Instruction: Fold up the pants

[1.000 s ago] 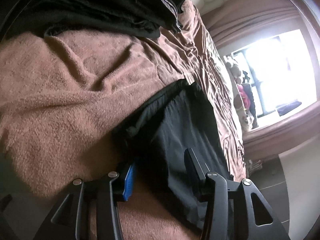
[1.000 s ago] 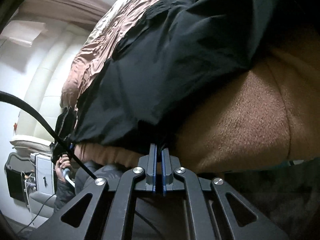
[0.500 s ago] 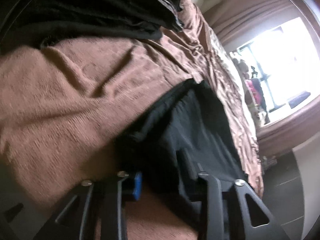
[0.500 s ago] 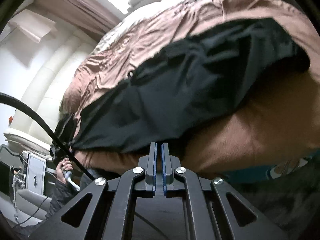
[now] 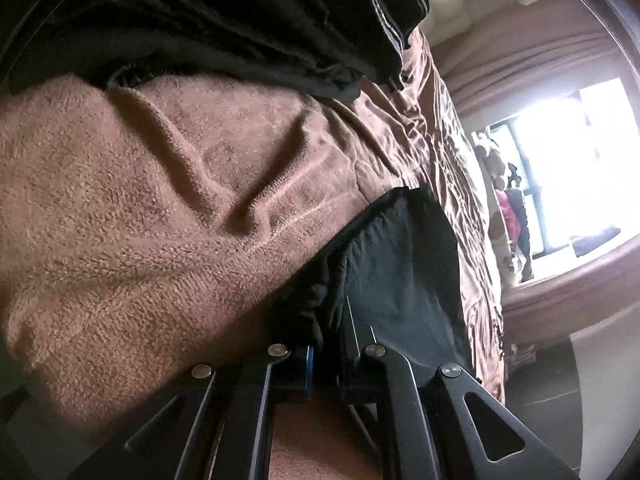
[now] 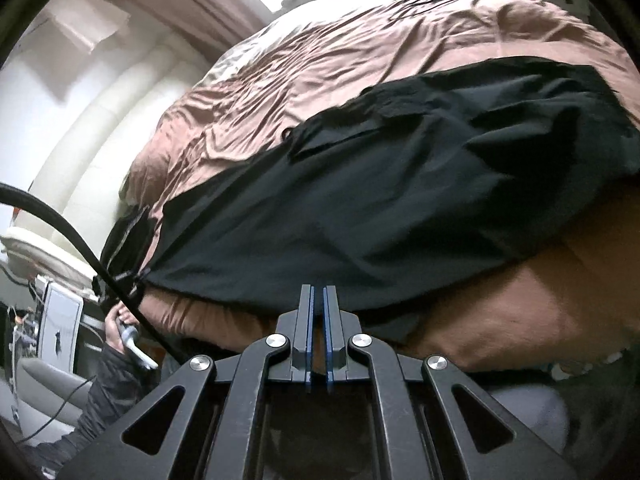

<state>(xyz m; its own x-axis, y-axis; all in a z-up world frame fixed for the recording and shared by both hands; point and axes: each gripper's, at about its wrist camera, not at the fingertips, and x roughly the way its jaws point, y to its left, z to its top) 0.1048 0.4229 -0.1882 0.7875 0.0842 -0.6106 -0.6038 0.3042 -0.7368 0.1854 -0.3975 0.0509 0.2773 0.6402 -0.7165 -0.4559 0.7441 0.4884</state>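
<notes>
Fold pants — both edge grips being taken, no fold laid yet

The black pants (image 6: 400,200) lie spread across the brown bed cover (image 6: 360,60), one edge hanging toward me over the brown fleece blanket (image 5: 160,220) at the near side. My left gripper (image 5: 328,344) is closing on a bunched corner of the pants, the cloth already gathered between its jaws; my right gripper (image 6: 319,308) has its jaws pressed together at the near hem, and a thin edge of the black fabric appears pinched between them, though the contact itself is hard to see. I judge the task to be at an early stage — the garment is still one open layer. Remaining: lift both held edges, carry them across, fold again and flatten. A separate pile of dark clothes (image 5: 240,20) lies further up the blanket
</notes>
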